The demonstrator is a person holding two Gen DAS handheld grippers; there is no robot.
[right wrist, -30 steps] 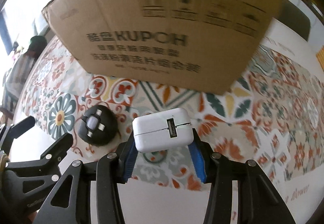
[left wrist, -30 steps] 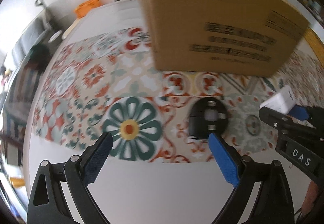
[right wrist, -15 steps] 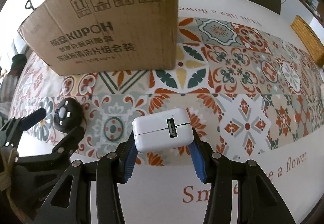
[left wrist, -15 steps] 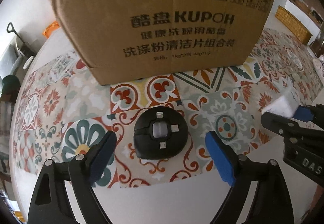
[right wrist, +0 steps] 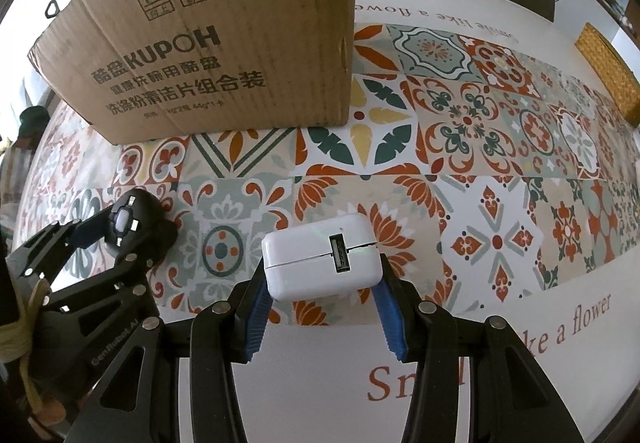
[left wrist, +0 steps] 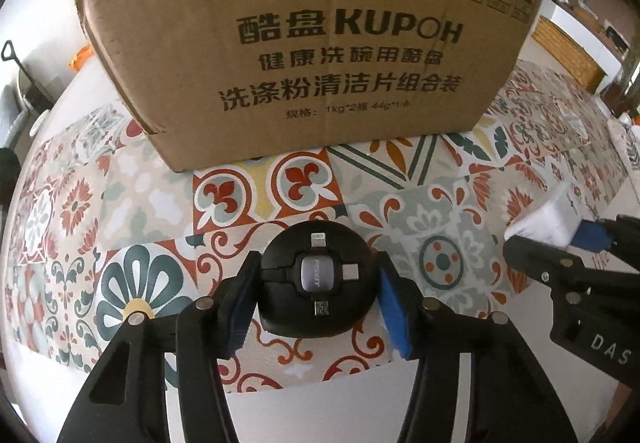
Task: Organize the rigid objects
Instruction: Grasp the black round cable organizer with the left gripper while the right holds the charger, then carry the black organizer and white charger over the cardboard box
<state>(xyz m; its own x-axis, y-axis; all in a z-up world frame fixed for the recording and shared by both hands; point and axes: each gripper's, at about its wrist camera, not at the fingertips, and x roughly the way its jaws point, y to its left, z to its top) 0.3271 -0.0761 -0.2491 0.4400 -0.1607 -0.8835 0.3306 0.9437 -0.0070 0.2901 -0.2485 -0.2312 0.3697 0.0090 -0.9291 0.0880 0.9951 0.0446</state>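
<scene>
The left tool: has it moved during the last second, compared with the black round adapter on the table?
Yes. The left tool has closed in on the black round adapter; its blue pads, earlier wide apart and short of it, now sit against both sides.

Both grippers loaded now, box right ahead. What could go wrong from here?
1. The round black cable adapter is held by the left gripper across its curved sides only; it may slip or rotate on lifting.
2. The right gripper pinches just the rear of the white USB charger; most of it overhangs and could pivot.
3. The cardboard box wall stands tall; both loads could clip its rim.
</scene>
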